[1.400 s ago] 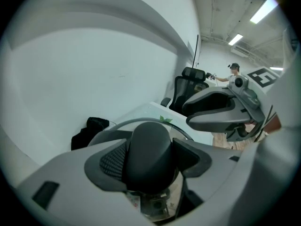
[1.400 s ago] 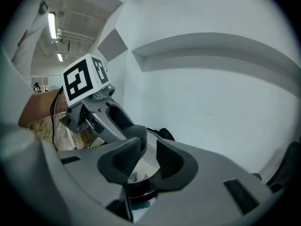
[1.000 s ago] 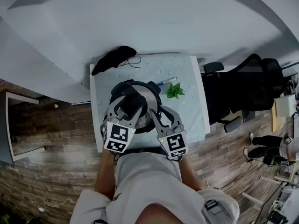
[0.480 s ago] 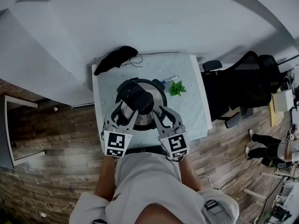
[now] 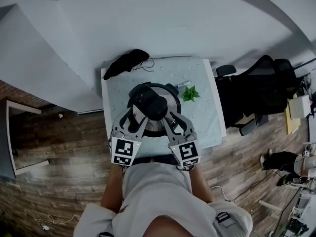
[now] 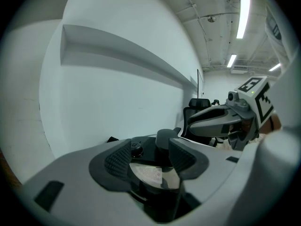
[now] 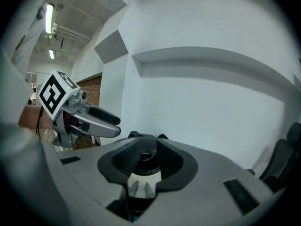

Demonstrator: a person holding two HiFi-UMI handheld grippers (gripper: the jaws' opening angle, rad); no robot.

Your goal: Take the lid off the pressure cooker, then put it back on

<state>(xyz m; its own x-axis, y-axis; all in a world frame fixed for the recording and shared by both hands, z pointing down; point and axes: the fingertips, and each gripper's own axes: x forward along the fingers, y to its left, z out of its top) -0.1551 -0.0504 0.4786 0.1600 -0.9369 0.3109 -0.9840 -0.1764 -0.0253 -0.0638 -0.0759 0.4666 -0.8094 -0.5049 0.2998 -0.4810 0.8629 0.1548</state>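
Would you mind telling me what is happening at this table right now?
A person holds a gripper in each hand at the pressure cooker on the small table. The left gripper has just been closing its jaws around the black handle of the lid; the right gripper seems to straddle it too. The lid is still on.

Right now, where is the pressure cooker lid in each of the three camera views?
Head view: lid at picture centre, round and dark-topped.
Left gripper view: lid low centre, shiny metal.
Right gripper view: lid low centre, a shiny sliver.
Shared landmark: the white wall behind it in all three.
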